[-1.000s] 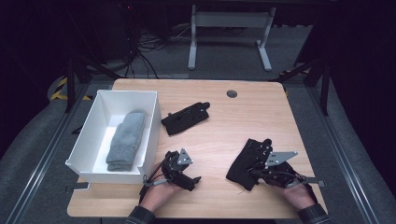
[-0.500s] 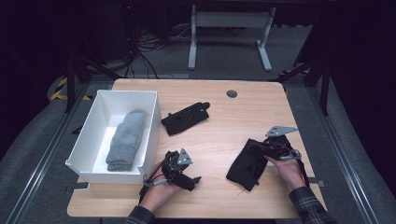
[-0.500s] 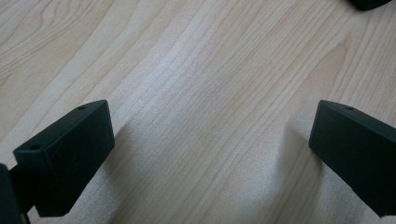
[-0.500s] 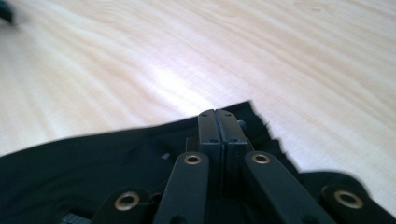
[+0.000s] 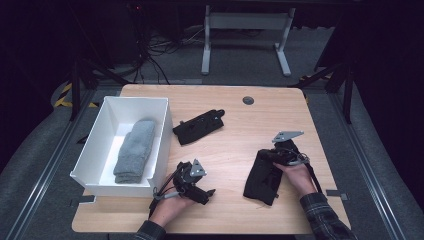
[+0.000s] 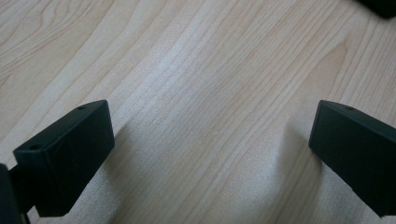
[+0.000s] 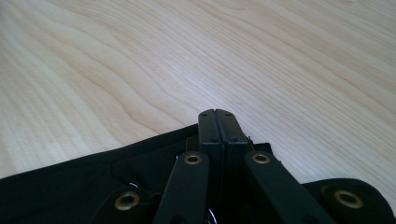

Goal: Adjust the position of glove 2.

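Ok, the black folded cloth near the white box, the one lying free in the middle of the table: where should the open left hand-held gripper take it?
Take the black folded cloth at its near-left corner, coming from the person's side with the left hand-held gripper. It lies flat and slanted on the wooden table; that end is closest, and the white box crowds its left.

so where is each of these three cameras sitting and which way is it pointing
High view: fixed above the person's side, looking forward and down on the wooden table; both hands show, with the left gripper and right gripper.
Left gripper view: rides the left gripper, looking close down at bare wood between its two black jaws, which stand wide apart.
Right gripper view: rides the right gripper, low over the table; its jaws are together over the black cloth.
Shared: the high view and right gripper view both show the black cloth.
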`<action>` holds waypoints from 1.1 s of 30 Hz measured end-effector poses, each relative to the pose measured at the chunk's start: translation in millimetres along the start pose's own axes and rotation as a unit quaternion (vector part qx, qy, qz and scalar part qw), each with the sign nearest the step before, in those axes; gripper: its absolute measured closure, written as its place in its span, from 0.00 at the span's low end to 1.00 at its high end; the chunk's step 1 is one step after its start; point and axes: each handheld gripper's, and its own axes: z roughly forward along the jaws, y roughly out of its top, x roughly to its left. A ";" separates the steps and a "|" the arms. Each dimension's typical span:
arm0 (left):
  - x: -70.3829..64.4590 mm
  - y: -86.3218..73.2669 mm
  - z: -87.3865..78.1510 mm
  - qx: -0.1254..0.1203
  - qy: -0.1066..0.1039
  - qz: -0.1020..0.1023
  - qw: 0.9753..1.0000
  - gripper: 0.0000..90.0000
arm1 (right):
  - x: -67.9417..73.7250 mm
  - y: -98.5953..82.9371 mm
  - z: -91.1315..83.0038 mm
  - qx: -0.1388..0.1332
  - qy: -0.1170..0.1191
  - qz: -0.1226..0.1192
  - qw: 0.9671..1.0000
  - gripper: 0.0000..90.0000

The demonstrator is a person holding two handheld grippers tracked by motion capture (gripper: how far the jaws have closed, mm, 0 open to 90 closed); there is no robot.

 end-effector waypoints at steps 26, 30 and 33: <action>5.5 18.0 -1.7 -0.004 0.027 -0.025 0.999 0.47 | 37.2 -11.2 -22.6 -0.024 0.022 -0.027 0.999 0.54; 13.1 28.6 -3.6 -0.003 0.039 -0.039 0.998 0.77 | 32.3 -21.6 -29.6 -0.023 0.014 -0.011 1.000 0.44; 17.7 34.3 -5.1 -0.004 0.046 -0.052 0.998 0.96 | 30.5 -27.0 -31.8 -0.020 0.012 -0.007 1.000 0.41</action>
